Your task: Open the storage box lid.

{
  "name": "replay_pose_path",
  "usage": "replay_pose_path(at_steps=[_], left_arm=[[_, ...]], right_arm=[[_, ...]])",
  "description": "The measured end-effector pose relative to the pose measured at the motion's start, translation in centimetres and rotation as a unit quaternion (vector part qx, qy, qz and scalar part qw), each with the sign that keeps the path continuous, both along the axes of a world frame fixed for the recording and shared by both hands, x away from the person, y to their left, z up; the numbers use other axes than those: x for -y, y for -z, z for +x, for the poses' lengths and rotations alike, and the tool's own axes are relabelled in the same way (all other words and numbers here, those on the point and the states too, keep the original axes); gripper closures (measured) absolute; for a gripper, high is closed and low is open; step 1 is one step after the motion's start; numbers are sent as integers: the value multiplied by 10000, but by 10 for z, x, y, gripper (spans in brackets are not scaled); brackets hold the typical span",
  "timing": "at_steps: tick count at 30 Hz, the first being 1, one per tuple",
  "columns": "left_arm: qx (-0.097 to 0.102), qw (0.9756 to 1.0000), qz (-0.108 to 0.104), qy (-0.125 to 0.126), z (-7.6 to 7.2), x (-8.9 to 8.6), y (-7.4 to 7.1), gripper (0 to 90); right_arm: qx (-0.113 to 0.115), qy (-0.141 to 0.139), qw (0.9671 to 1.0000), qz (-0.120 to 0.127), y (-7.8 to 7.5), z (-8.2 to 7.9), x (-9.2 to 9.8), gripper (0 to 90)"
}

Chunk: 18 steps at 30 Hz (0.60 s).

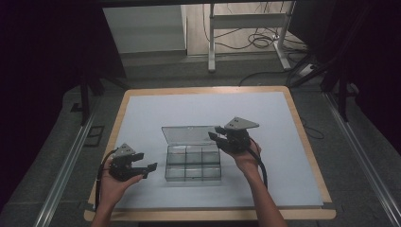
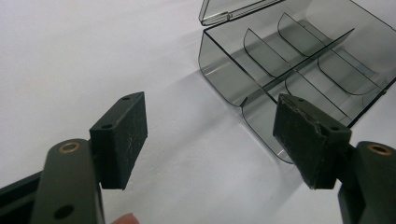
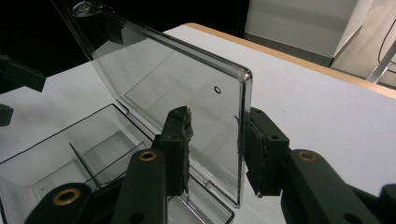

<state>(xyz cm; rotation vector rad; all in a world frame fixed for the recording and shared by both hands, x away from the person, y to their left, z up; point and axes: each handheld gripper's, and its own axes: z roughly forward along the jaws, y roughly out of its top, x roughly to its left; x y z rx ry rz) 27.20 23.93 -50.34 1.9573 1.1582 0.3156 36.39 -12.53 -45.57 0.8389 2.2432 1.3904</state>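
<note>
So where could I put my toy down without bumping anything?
The mat is bare along the far side, behind the lid. It is bare too along the right edge, past the right gripper. The middle is crowded: the box, its raised lid between the right jaws, and the left gripper close beside the box.

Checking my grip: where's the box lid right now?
In the high view the lid stands open behind the compartment box, mid-table; its right edge sits between the right tongs, not visibly pressed.

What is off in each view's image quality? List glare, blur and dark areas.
High view: dim, surroundings near black, only the table lit. Left gripper view: jaws slightly soft, box sharp, casting a faint shadow. Right gripper view: lid shows reflections, background black at upper left.
</note>
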Motion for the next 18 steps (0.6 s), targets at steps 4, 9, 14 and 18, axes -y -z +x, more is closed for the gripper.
replay_pose_path(at_steps=[4, 9, 14, 18], left_arm=[[-2, 10000, 5, -5, 0, 0, 0, 266], [12, 10000, 13, 11, 0, -1, 0, 265], [9, 10000, 11, 2, 0, -1, 0, 264], [4, 10000, 9, -3, 0, -1, 0, 263]], right_arm=[[32, 15, 10000, -18, 0, 2, 0, 632], [30, 36, 10000, -56, 0, 4, -1, 639], [39, 57, 9999, -77, -1, 6, -1, 645], [32, 75, 9999, -85, -1, 8, -2, 648]])
